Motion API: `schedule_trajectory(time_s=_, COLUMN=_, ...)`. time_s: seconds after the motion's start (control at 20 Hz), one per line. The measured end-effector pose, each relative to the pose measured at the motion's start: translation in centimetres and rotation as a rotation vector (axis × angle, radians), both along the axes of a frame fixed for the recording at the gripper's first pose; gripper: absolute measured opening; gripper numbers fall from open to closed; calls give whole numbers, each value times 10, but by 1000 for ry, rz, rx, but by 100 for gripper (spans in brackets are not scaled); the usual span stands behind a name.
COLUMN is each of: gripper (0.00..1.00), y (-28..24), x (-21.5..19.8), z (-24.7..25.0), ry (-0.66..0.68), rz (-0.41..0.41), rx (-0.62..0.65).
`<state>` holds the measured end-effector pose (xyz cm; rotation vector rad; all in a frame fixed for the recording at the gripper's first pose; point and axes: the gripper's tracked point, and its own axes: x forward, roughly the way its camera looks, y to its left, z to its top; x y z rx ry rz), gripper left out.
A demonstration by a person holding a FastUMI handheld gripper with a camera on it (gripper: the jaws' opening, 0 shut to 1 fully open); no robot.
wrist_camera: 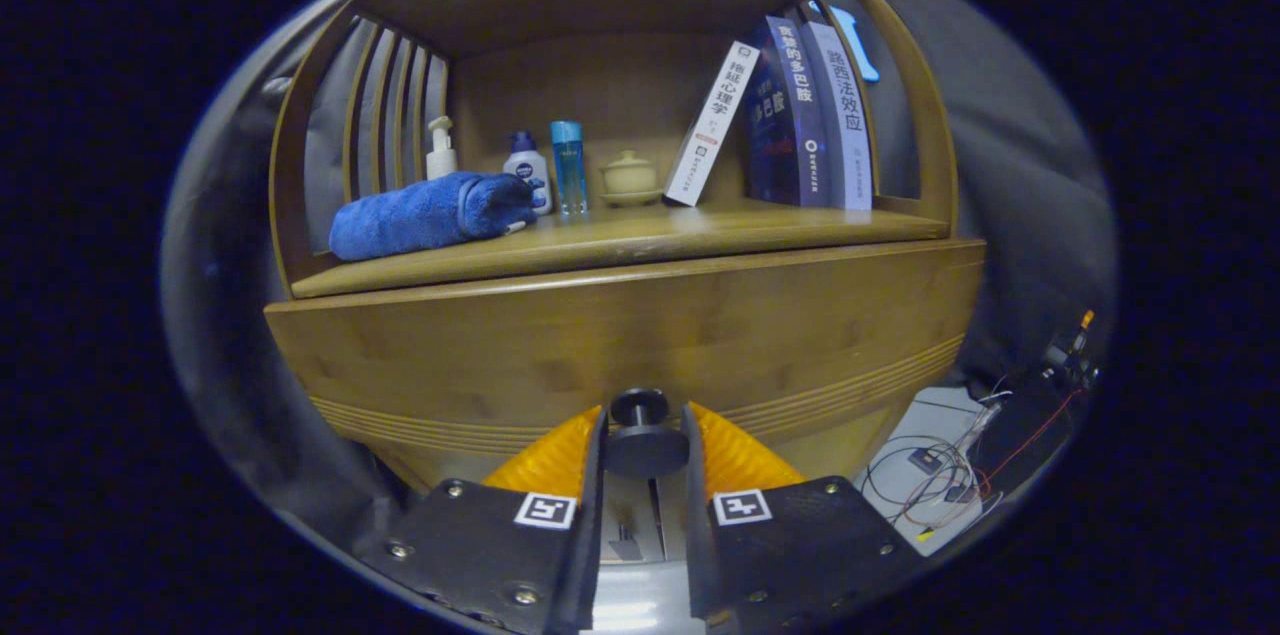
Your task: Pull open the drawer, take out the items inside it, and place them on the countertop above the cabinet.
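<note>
Step one, opening the drawer, is in hand. The hand-held gripper (pixel 645 440) is clenching the dark round drawer knob (pixel 640 435) between its fingers, low on the drawer front (pixel 620 335), which is sitting flush (not yet pulled). Next move, I'd judge: a straight pull back, keeping the grip firm. The contents are hidden.

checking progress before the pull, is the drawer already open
No: the drawer front sits flush with the cabinet, and the tool has its fingers on either side of the dark knob.
</note>
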<state>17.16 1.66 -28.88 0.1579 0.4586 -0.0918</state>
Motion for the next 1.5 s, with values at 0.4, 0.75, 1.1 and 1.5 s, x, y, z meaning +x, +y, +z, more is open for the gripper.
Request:
schedule_trajectory(time_s=0.4, gripper=36, y=-2, x=-33, z=6, ry=20, rz=-18, rx=12)
schedule_trajectory(time_s=0.75, gripper=36, y=-2, x=-70, z=11, ry=52, rz=-55, rx=10)
schedule_trajectory(time_s=1.1, gripper=18, y=4, x=-141, z=40, ry=58, rz=19, rx=25)
schedule_trajectory(time_s=1.5, gripper=5, y=-35, x=-144, z=37, ry=4, rz=-85, rx=22)
